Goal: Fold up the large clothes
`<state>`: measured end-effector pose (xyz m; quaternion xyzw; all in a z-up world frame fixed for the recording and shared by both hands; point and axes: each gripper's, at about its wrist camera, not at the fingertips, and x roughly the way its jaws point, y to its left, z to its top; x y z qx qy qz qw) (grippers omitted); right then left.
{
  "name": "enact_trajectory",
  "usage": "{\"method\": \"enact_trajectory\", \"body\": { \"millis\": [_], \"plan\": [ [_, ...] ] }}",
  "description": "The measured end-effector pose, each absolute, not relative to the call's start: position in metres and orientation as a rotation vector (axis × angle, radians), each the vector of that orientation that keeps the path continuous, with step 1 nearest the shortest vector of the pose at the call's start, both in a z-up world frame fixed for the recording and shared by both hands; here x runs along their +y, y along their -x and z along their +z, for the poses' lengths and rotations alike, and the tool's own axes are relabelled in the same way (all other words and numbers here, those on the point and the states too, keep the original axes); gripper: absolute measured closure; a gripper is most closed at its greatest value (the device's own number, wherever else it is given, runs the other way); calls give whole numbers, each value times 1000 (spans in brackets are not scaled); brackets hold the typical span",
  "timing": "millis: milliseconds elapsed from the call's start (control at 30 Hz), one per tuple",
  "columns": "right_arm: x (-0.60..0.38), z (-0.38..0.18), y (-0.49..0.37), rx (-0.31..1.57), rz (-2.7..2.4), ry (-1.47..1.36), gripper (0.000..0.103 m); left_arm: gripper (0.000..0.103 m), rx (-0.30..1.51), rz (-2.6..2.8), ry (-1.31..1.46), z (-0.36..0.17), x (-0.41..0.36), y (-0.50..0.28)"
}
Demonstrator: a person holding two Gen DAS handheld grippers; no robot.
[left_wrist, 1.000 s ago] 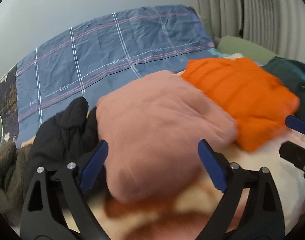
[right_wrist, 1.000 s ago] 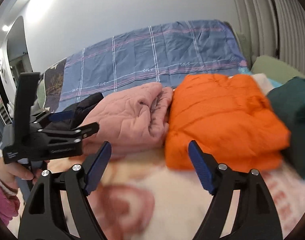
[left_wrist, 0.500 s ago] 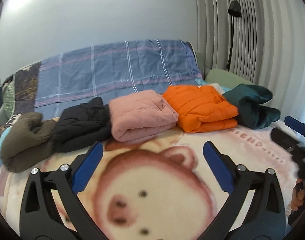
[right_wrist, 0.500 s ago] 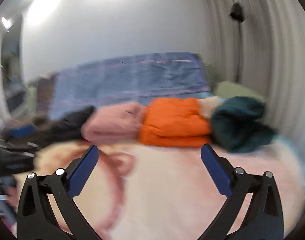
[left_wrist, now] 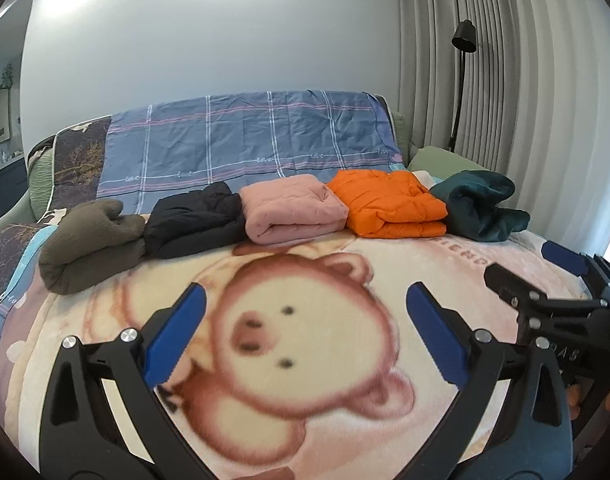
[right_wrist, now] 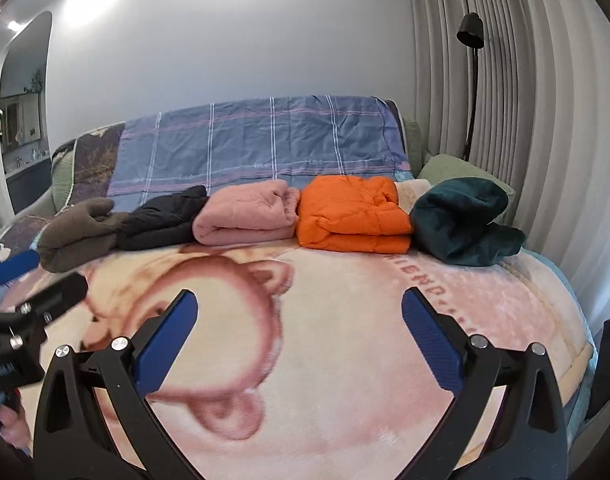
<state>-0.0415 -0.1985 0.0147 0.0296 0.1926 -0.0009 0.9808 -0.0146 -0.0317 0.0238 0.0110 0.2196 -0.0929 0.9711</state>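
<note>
Several folded garments lie in a row across the far part of the bed: an olive one [left_wrist: 91, 242], a black one [left_wrist: 195, 218], a pink one [left_wrist: 293, 208], an orange one [left_wrist: 389, 204] and a dark teal one [left_wrist: 479, 204]. The same row shows in the right wrist view, with the pink one [right_wrist: 245, 214] and the orange one [right_wrist: 353, 214] at the middle. My left gripper [left_wrist: 305, 320] is open and empty, well back from the row over the bear blanket [left_wrist: 305, 360]. My right gripper [right_wrist: 299, 320] is open and empty too, and also shows at the right of the left wrist view [left_wrist: 541, 268].
A blue plaid sheet [left_wrist: 245, 144] covers the bed's head end against the grey wall. A green pillow [left_wrist: 441, 160] lies behind the teal garment. A black floor lamp [left_wrist: 463, 80] stands by the pleated curtain [left_wrist: 545, 120] on the right. The bed's right edge [right_wrist: 577, 312] drops off.
Both grippers have pulled back from the pink and orange garments toward the foot of the bed. The whole row of folded garments has come into view. Both grippers stayed open and empty.
</note>
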Motion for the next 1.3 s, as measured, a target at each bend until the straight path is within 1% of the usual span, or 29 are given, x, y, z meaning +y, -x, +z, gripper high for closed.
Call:
{"method": "enact_trajectory", "body": {
  "millis": [267,533,833,1300],
  "plan": [
    [-184,10,66,395,14,-61,1,2,465,-141,-10,17,-17,32],
    [-182,15,85,357,-28,-62,1,2,447,-174,-36,17,-24,46],
    [-189,11,86,372,-21,-109,1,2,443,-159,-43,15,-27,49],
    [-196,6,81,366,-39,-107,1,2,465,-142,-44,10,-27,40]
  ]
}}
